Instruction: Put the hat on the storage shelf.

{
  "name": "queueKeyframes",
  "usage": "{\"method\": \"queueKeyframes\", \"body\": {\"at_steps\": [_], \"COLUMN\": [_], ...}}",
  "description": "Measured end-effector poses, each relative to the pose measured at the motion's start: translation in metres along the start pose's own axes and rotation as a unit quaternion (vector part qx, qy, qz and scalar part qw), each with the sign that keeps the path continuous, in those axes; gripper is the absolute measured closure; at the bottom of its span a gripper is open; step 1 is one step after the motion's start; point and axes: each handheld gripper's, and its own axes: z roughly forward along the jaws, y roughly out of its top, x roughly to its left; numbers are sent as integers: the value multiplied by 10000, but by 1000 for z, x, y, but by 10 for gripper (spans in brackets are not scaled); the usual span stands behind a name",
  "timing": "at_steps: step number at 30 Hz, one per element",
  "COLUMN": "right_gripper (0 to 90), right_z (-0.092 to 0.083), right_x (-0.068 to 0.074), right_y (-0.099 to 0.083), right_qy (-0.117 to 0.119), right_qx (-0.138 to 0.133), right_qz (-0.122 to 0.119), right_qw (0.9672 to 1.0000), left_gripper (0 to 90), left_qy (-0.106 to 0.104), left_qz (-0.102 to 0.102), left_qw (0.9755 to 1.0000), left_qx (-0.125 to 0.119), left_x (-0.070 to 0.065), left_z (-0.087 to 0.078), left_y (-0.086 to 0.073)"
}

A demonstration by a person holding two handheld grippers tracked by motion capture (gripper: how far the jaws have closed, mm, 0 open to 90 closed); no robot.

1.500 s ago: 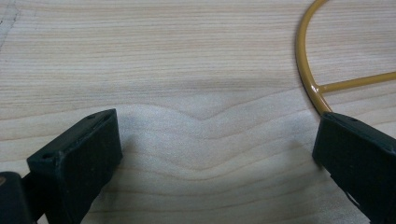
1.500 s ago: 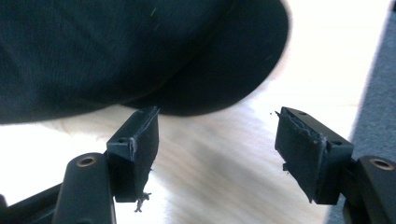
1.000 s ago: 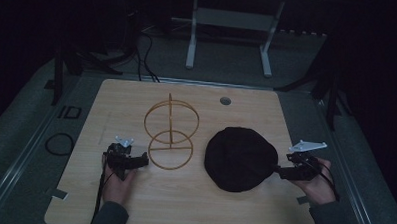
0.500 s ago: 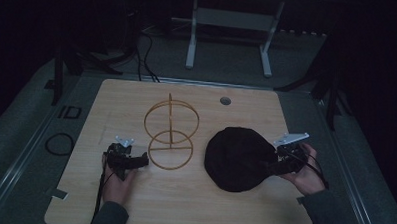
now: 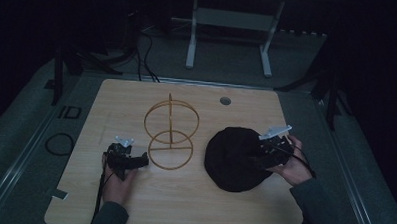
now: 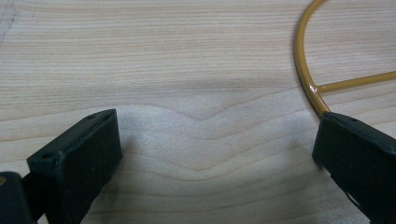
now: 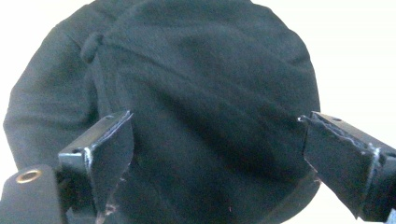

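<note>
In the high view, a black hat (image 5: pixel 235 158) lies flat on the right half of the wooden desk (image 5: pixel 183 206), just right of a gold wire stand (image 5: pixel 171 128) made of an upright ring over a flat base ring. The right gripper (image 5: pixel 257 154) sits over the hat's right edge, held by the person's right hand (image 5: pixel 289 165), with a grey three-cornered plate on top of it. The left gripper (image 5: pixel 142 160) rests on the desk just left of the stand's base ring, held in the left hand (image 5: pixel 116 181). A small round hole (image 5: pixel 225 100) in the desk lies beyond the hat, toward the far edge. The scene is dim, so whether the right gripper touches the hat's cloth is hard to say from here.

In the left gripper view, the jaws stand wide apart with bare desk (image 6: pixel 187 70) between them. The curved gold rod of the wire stand (image 6: pixel 303 70) runs down to the jaw at the right of the view and seems to meet its tip.

In the right gripper view, the jaws stand wide apart, having just been opening, and the hat (image 7: pixel 187 93) spreads between and beyond them. The pads do not press on the cloth.
</note>
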Motion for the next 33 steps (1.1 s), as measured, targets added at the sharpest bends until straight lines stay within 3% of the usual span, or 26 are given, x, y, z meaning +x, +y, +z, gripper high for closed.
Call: {"method": "queueKeyframes", "body": {"at_steps": [3,6,16,20,31,33], "right_gripper": [86,86,97,228,773,820], "right_z": [4,10,33,35,40,41], "right_x": [2,1,-1,-6,-10,-10], "right_y": [6,12,20,19,15,14], "right_qy": [29,158,107,168,247,240], "right_qx": [41,117,461,466,763,799], "right_qz": [-163,-168,-417,-321,-273,-228], "right_qw": [9999,9997,9980,9983,9964,9963], "left_gripper": [8,8,8,8,8,8], "left_qy": [0,0,2,2,0,0], "left_qz": [0,2,-6,-8,0,0], "left_qw": [10000,10000,10000,10000,10000,10000], "left_qx": [1,1,-5,-6,0,1], "left_x": [0,0,0,0,0,0], "left_z": [0,0,0,0,0,0], "left_y": [0,0,0,0,0,0]}}
